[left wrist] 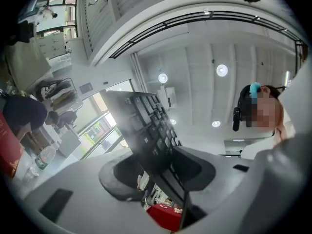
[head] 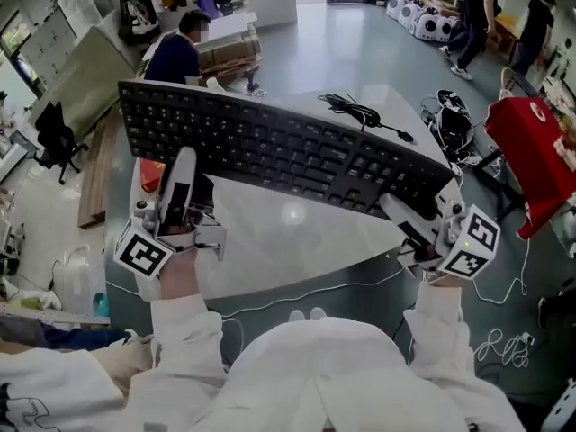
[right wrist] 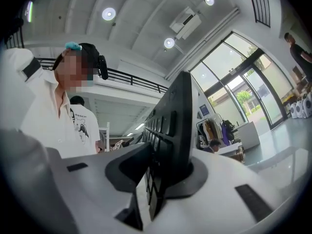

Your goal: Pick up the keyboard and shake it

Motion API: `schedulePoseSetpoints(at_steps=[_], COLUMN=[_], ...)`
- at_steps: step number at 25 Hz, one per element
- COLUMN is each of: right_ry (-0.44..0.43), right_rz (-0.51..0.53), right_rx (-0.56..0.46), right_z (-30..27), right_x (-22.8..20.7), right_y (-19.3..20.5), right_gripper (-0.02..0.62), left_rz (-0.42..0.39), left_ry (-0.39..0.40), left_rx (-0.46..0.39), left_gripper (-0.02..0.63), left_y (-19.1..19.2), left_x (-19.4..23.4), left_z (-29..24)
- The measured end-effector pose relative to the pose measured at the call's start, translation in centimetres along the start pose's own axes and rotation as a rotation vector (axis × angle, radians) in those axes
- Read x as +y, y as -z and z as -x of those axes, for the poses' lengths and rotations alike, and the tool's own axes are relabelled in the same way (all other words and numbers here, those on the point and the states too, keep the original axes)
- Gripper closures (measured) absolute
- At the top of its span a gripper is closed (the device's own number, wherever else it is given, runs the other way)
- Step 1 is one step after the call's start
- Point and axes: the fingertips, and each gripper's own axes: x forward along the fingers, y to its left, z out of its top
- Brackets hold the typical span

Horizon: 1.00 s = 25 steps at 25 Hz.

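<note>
Holds the long black plastic keyboard (head: 270,147) up off the round white table (head: 297,241), keys tilted toward the head camera, left end higher in frame than the right. Leaves bare tabletop underneath, with only a coiled black cable (head: 360,111) lying near the table's far edge, past the keyboard's far long edge. Beyond that, open grey floor (head: 360,43); off to the right, well apart, a red-draped table (head: 531,151).

In the head view, shows both tools on the near long edge: left gripper (head: 180,174) near the left end, right gripper (head: 400,214) near the right end.

Only in the gripper views, turned up toward ceiling lights (left wrist: 222,70), shows the clamping itself. Left gripper (left wrist: 161,172): fingers narrowed onto the keyboard (left wrist: 146,126), one pad on the keys, one behind. Right gripper (right wrist: 161,174): pinching the keyboard (right wrist: 175,126) edge-on likewise.
</note>
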Motion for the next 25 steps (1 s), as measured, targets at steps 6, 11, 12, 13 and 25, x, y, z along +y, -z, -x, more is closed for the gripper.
schedulePoseSetpoints(at_steps=[6,11,12,13,25], right_ry=[0.027,0.067,0.077,0.085,0.146], right_rz=[-0.076,-0.153,-0.172,-0.187,-0.311], right_rx=[0.021,0.04,0.043,0.045,0.083], right_z=[0.2,0.0,-0.3,-0.6,1.8], right_x=[-0.6,-3.1,-4.3,-5.5,-13.2], right_y=[1.5,5.4,5.9,6.4,15.3], right_gripper=[0.503,0.503,0.503,0.503,0.502], left_rz=[0.038,0.071,0.085,0.095,0.164], left_ry=[-0.041,-0.078,-0.085,-0.093,-0.175], left_rx=[0.039,0.106,0.118,0.129,0.222], left_gripper=[0.417,0.417,0.417,0.417,0.417], left_y=[1.2,4.2,4.9,5.5,15.6], left_x=[1.3,5.4,6.7,8.0,16.4], left_z=[0.2,0.5,-0.1,-0.8,-0.2])
